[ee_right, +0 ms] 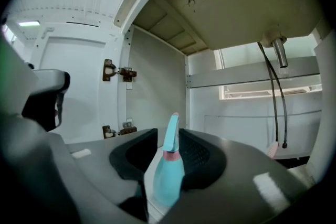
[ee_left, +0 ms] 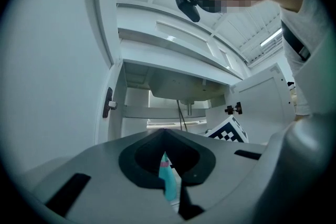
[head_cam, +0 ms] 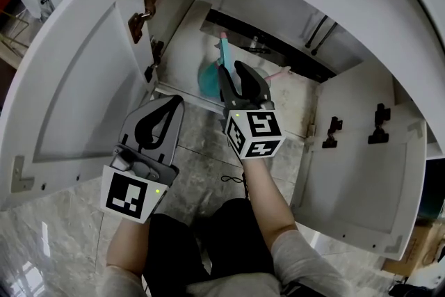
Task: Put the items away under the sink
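A teal spray bottle with a pink collar stands upright on the floor of the cabinet under the sink. My right gripper reaches in over the cabinet's front edge. In the right gripper view the bottle shows in the gap between the jaws of my right gripper, which stand apart and do not press on it; its base is hidden. My left gripper hangs outside the cabinet at the left, its tips together and nothing in them. The left gripper view shows a sliver of the bottle past the left gripper.
Both white cabinet doors stand swung open, the left door and the right door. The sink bowl's underside, its drain stub and two thin hoses hang inside. Grey marble floor lies in front.
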A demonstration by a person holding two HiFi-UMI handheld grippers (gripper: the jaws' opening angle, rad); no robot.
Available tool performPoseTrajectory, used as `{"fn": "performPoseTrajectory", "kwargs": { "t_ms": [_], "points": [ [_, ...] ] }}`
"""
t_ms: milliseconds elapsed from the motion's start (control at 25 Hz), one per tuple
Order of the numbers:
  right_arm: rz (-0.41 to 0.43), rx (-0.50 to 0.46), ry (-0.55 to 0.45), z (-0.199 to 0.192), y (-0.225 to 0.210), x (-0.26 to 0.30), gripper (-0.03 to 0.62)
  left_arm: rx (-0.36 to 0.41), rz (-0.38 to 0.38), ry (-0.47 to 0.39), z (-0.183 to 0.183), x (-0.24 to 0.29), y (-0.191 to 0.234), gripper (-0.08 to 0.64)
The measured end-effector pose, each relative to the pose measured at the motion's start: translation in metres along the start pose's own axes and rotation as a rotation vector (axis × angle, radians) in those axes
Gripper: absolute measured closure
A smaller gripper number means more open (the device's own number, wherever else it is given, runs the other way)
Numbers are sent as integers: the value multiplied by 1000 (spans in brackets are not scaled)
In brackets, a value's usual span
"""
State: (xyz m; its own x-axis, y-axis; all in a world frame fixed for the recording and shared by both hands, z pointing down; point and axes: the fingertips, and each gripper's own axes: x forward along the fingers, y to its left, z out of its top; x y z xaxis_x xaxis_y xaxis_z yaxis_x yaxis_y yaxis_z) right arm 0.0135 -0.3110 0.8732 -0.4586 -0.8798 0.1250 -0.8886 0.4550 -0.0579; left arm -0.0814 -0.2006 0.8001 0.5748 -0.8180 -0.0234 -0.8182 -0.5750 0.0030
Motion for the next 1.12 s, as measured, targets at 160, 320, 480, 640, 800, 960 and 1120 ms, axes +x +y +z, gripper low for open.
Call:
{"fn": "performPoseTrajectory", "kwargs": {
  "t_ms": [160,320,480,640,800,960,1120],
  "points": [
    [-22,-31,-7,5,5,-19,581,4,8,-7,12,4,-2,561],
    [-38,-30,21,9,10,-39,581,33,2,23,26,6,-9,560],
    [-54,-11,31,28,15,-63,581,-12,5,50,46,0,-13,560],
    [-57,1,25,58,22,-90,581,-45,6,85,70,-11,-20,560],
    [-44,-19,15,95,37,-114,581,-81,30,113,102,-22,-24,560],
    [-28,-21,15,142,51,-137,581,-109,48,128,146,-33,-27,561],
    [-18,2,39,192,59,-159,581,-109,70,148,200,-44,-28,561]
  ]
}}
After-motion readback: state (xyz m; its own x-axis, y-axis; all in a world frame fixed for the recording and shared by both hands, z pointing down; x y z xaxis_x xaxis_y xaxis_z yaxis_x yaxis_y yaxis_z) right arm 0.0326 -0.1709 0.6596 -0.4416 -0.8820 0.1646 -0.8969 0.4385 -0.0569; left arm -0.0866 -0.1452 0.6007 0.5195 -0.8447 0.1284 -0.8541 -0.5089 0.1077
